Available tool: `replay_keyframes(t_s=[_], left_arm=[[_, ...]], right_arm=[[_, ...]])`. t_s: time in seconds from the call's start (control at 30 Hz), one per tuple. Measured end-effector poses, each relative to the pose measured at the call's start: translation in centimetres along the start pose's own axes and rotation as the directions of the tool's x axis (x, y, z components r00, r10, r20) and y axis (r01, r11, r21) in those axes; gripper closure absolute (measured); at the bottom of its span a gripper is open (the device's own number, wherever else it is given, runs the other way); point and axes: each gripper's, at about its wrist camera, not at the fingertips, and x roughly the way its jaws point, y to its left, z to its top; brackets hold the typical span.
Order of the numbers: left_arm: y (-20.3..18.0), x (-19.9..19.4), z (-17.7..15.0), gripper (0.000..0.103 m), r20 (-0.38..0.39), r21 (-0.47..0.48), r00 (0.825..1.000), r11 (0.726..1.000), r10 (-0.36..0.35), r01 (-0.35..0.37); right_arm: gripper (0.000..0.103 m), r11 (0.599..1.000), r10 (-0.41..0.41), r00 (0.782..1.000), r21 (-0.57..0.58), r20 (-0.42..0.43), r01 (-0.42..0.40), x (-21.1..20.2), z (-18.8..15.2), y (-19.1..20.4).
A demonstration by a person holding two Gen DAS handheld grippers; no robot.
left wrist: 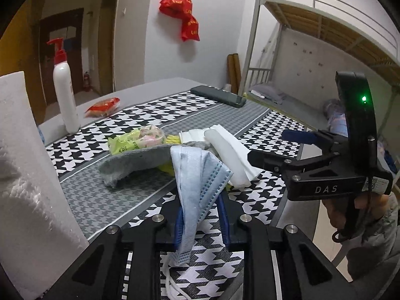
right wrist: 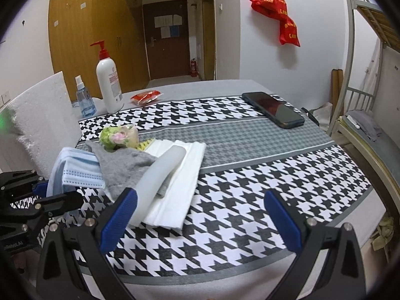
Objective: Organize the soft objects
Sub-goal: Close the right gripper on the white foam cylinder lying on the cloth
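Far left: white foam block (right wrist: 37, 115) stands upright along the table's left edge, just beside the left gripper (left wrist: 201, 215); little room on that side. Small blue spray bottle (right wrist: 85, 100) and white pump bottle (right wrist: 108, 85) stand behind it near the far-left corner of the houndstooth cloth (right wrist: 237, 190); red packet (right wrist: 145, 97) lies on bare grey table (right wrist: 200, 86) past the cloth's far edge.

Left gripper: jaws nearly closed, blue pads pinching a light-blue face mask (left wrist: 197, 177). Mask is bunched and raised off the cloth, top part draping forward, ear loop (left wrist: 175, 285) hanging down near the camera.

Pile sits just ahead of it, left-centre of the cloth: grey sock (left wrist: 135, 160) with its far end on the heap and near end down on the cloth, green floral pouch (left wrist: 140, 137) behind it, something yellow (left wrist: 172, 138) poking out underneath (can't tell what). Folded white cloth (right wrist: 180, 175) lies on the right side of the pile, translucent white tube (right wrist: 160, 175) on top of it lengthwise, a grey scrap showing at the tube's near end.

Right gripper (right wrist: 200, 222): jaws wide apart, holding nothing, low over the cloth. Its left finger (right wrist: 118, 221) is just beside the near end of the tube and white cloth; can't tell if touching.

Right of the pile: open houndstooth all the way to the near and right table edges. Dark phone (right wrist: 273, 110) lies flat at the far-right, well apart from the pile. Metal bunk bed frame (right wrist: 350, 80) beyond the right edge.
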Motion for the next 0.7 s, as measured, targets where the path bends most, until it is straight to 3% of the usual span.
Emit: replay_keyframes(t_s=[0.2,0.43,0.63,0.7], left_arm=[[-0.1,-0.4,-0.1,0.078,0.017,0.001,1.0,1.0,0.01,-0.01],[0.3,-0.7,-0.1,0.078,0.027,-0.015,0.999,1.0,0.021,-0.021],[0.2,-0.7,-0.2,0.078,0.029,-0.012,0.999,1.0,0.021,-0.021],[0.2,-0.7,-0.2,0.078,0.031,-0.013,0.999,1.0,0.022,-0.022]], right_arm=[[0.027,0.998,0.046,0.998,-0.029,-0.041,-0.048,0.6,0.3,2.3],[0.039,0.997,0.055,0.996,-0.048,-0.076,-0.059,1.1,-0.2,4.2],[0.058,0.998,0.047,0.992,-0.028,-0.114,-0.051,1.5,-0.6,4.3],[0.07,0.998,0.05,0.991,-0.02,-0.123,-0.052,1.6,-0.7,4.3]])
